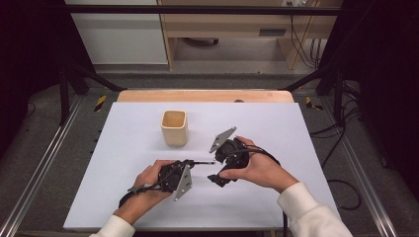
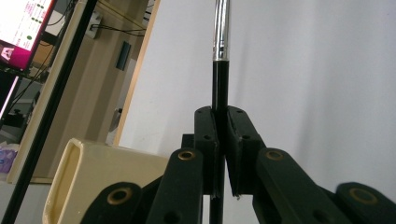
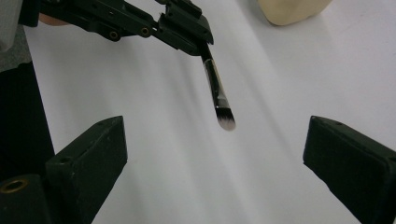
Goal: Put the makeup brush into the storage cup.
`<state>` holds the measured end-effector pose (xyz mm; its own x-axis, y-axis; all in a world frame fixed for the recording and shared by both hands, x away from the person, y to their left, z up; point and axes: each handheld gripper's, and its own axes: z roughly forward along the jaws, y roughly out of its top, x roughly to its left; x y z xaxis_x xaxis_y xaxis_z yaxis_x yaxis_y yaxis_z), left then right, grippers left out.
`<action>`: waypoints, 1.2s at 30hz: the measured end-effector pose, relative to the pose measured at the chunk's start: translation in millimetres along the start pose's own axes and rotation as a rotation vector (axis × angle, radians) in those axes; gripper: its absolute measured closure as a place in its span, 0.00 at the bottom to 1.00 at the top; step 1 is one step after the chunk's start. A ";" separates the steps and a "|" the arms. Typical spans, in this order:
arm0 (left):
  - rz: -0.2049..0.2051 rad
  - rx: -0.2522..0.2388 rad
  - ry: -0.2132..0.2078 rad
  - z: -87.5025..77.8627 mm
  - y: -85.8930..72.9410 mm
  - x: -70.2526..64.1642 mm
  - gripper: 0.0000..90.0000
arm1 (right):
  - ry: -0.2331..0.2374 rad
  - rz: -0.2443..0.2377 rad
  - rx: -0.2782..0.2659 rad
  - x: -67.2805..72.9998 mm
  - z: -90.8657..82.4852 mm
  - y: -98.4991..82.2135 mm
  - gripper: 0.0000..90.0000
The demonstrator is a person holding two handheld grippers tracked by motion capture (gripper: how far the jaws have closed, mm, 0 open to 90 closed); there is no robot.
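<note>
A small makeup brush (image 1: 203, 162) with a black handle, silver ferrule and grey-tipped bristles is clamped by its handle in my left gripper (image 1: 191, 163), which is shut on it. It sticks out level above the white board toward the right. In the left gripper view the handle (image 2: 220, 84) runs straight up from between the pressed pads. My right gripper (image 1: 214, 168) stands open, facing the brush tip. In the right gripper view the bristles (image 3: 226, 122) hang ahead of the wide-apart jaws, touching neither, with the left gripper (image 3: 187, 28) at the upper left.
A cream square cup (image 1: 174, 127) stands upright on the white board (image 1: 148, 207), behind the two grippers. It also appears as the cup (image 2: 93, 163) at lower left and the cup (image 3: 289, 11) at the top edge. Metal rails flank the table.
</note>
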<state>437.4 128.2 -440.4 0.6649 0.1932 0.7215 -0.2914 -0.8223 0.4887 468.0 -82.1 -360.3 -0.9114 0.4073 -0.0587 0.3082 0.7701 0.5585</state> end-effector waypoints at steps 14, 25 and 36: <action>-0.153 -0.014 0.029 1.1 -3.6 18.4 0.93 | -0.137 0.115 -0.176 -8.6 -8.4 -32.8 0.09; -0.277 -0.041 0.051 -5.4 5.8 30.3 0.93 | -0.258 0.258 -0.398 -16.9 -20.5 -76.3 0.09; -0.329 -0.058 0.069 -8.9 17.9 41.4 0.93 | -0.306 0.333 -0.490 -28.2 -6.0 -107.8 0.10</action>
<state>453.6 126.2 -397.3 0.6822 0.4804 0.5511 -0.1088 -0.6787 0.7263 458.8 -179.5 -413.9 -0.6483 0.7613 -0.0102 0.3343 0.2967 0.8945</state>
